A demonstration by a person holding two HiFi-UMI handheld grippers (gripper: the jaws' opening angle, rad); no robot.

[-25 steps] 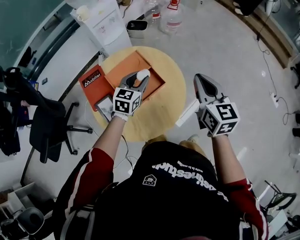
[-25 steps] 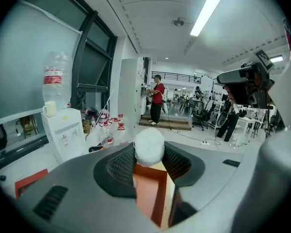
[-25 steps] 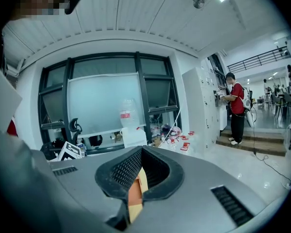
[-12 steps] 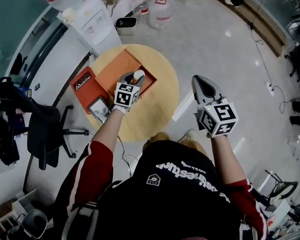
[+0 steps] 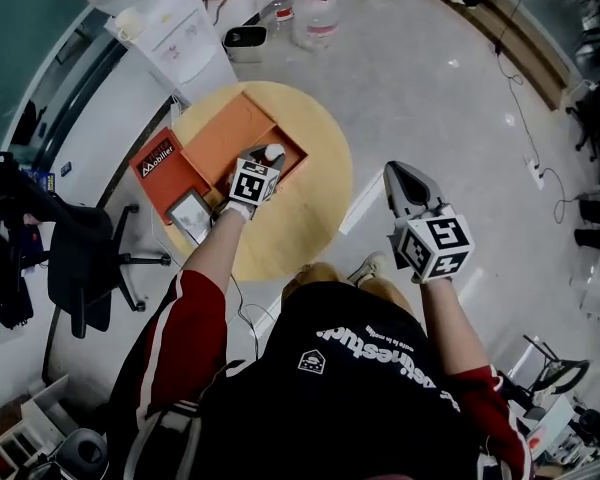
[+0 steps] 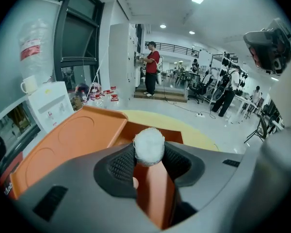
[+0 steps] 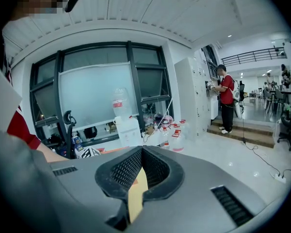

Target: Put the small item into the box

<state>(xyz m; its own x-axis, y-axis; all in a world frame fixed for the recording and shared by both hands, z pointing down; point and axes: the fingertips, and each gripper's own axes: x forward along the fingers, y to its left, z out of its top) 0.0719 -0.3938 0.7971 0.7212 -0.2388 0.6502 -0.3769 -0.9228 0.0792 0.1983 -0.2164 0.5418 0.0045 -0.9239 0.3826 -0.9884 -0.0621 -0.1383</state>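
Observation:
A small white fuzzy ball (image 6: 149, 146) sits pinched between the pads of my left gripper (image 6: 149, 155). In the head view the left gripper (image 5: 267, 160) hangs over the right part of the open orange box (image 5: 230, 133), with the ball (image 5: 274, 151) at its tip. The box lies on a round yellow table (image 5: 315, 193), and its inner tray (image 6: 72, 135) spreads out to the left below the jaws. My right gripper (image 5: 404, 175) is held off the table's right side over the floor. The right gripper (image 7: 141, 152) has its jaws together with nothing in them.
An orange lid with white lettering (image 5: 157, 158) and a small grey panel (image 5: 192, 215) lie at the table's left edge. A water dispenser (image 5: 175, 28), several large water bottles (image 5: 315, 13) and a dark bin (image 5: 245, 38) stand behind. A black office chair (image 5: 80, 258) stands at the left.
My left gripper has sunk lower toward the orange box, still gripping the white ball. The right gripper has stayed about where it was.

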